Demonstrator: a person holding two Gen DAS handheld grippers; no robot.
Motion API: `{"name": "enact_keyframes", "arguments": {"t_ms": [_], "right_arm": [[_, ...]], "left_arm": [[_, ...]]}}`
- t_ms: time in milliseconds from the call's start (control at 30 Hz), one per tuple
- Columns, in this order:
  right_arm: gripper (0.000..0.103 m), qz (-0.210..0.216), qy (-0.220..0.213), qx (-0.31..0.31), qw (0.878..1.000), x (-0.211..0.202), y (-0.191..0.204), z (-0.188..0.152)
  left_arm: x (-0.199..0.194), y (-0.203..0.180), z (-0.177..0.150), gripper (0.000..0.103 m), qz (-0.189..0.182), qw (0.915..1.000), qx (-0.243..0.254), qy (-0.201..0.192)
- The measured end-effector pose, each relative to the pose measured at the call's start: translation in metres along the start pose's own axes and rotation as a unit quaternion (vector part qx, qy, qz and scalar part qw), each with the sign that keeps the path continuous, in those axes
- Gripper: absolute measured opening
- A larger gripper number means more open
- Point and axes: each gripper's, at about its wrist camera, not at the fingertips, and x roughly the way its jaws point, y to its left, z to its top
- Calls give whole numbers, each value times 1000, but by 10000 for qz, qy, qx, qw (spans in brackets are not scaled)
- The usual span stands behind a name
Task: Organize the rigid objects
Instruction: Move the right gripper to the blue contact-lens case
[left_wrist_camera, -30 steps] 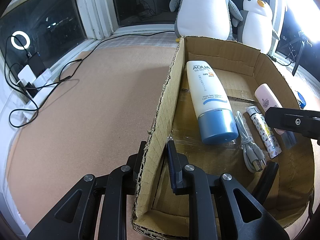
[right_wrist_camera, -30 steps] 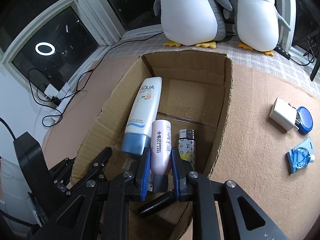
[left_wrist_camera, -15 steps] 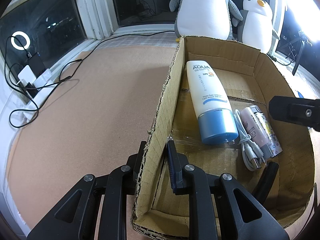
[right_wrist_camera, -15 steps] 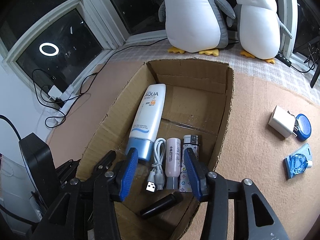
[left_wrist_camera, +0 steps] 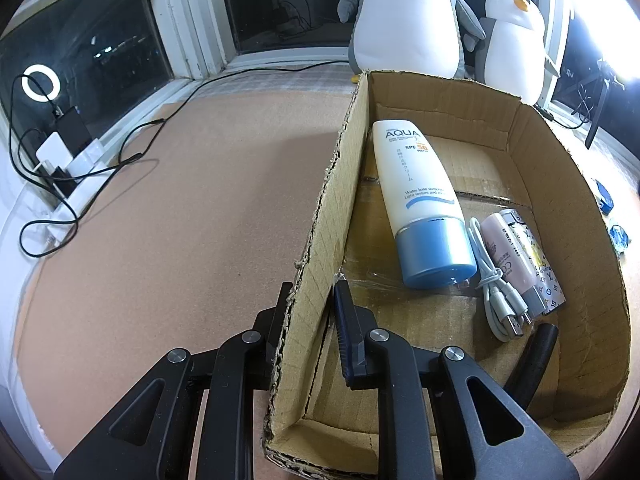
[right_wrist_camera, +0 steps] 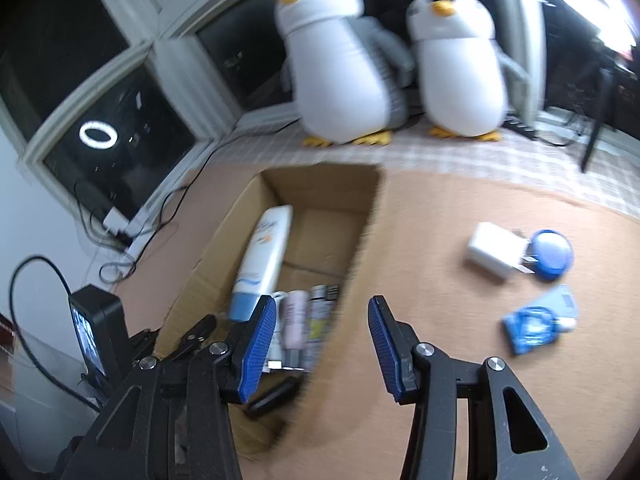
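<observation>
Right-wrist view is motion-blurred; contents of the brown cardboard box (right_wrist_camera: 320,216) are barely resolved. Left claw (left_wrist_camera: 310,300) is clamped on the box's side wall. Right claw (right_wrist_camera: 322,334) is held apart, nothing gripped.

An open cardboard box (left_wrist_camera: 532,184) holds 5 items lying flat: a white sunscreen tube (left_wrist_camera: 416,196) with a blue cap, a coiled grey USB cable (left_wrist_camera: 496,288), a pink tube (left_wrist_camera: 508,256), a patterned lighter (left_wrist_camera: 540,268) and a black cylinder (left_wrist_camera: 534,356), perhaps a pen.
</observation>
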Motion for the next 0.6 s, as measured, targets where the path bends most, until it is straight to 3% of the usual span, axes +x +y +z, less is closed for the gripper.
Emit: {"name": "enact_keyframes", "arguments": {"t_ms": [167, 300, 367, 600], "right_arm": [[43, -237, 68, 517, 9984, -16, -58, 9], [25, -210, 318, 1261, 9913, -12, -104, 14], [23, -63, 416, 1694, 9847, -6, -123, 14], [22, 20, 569, 2094, 9762, 22, -131, 16]], "left_arm": [[0, 0, 0, 18, 1, 10000, 0, -1], [0, 0, 0, 18, 0, 10000, 4, -2], [0, 0, 0, 18, 1, 10000, -1, 0], [0, 0, 0, 18, 0, 10000, -2, -2]]}}
